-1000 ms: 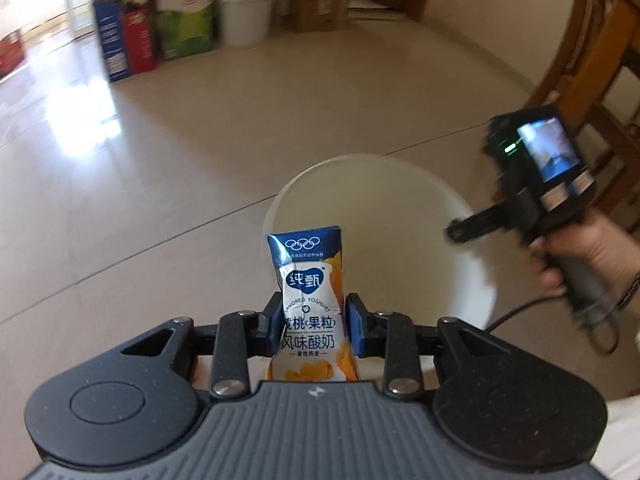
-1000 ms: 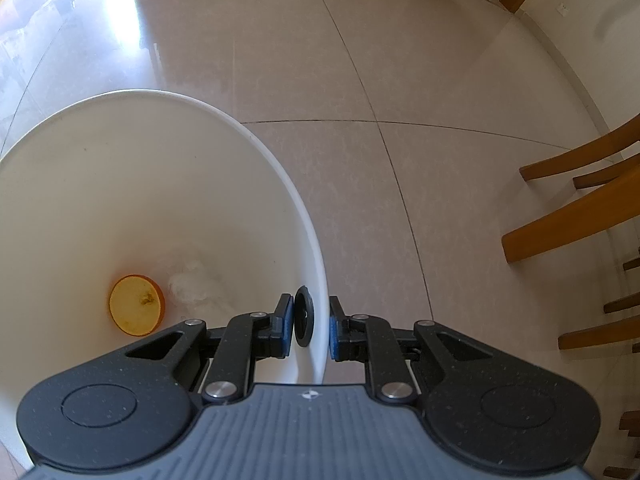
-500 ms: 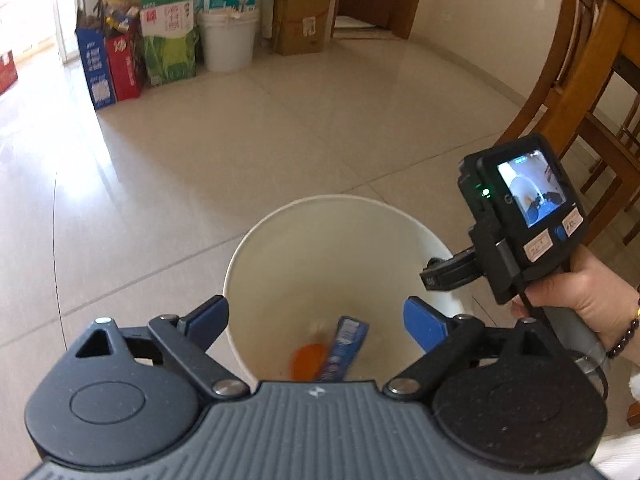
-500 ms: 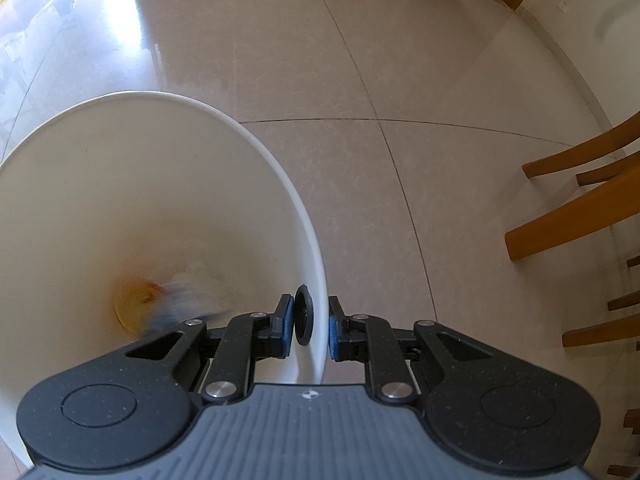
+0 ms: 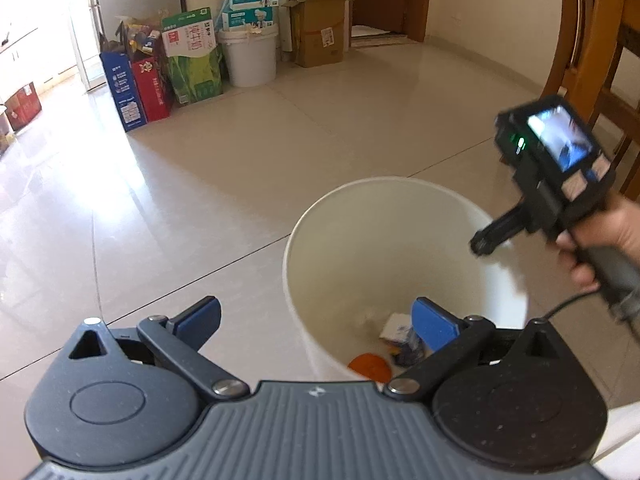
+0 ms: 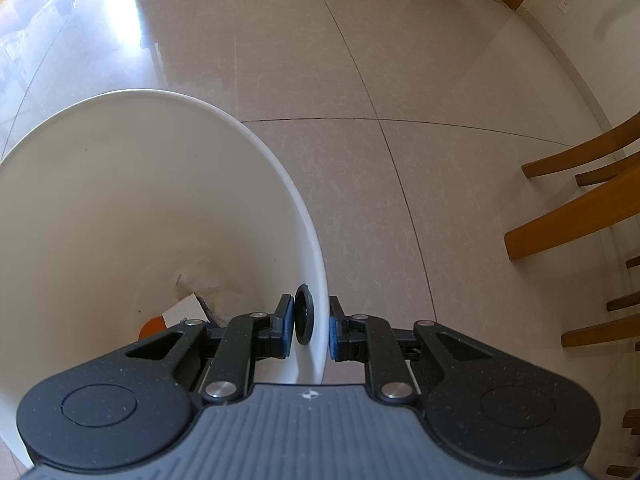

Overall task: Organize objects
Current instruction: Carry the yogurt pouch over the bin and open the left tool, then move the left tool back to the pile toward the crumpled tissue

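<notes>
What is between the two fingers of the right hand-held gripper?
In the right wrist view, the white bucket wall with its black handle knob sits between the fingers of the right hand-held gripper.

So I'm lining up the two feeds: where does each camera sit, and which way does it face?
Left wrist: on the left gripper, open above the bucket, looking down and across the floor; shows the right hand with its gripper.
Right wrist: on the right gripper, clamped on the bucket wall, facing the floor and chairs.
Shared: the bucket, with the carton and orange lid at its bottom.
</notes>
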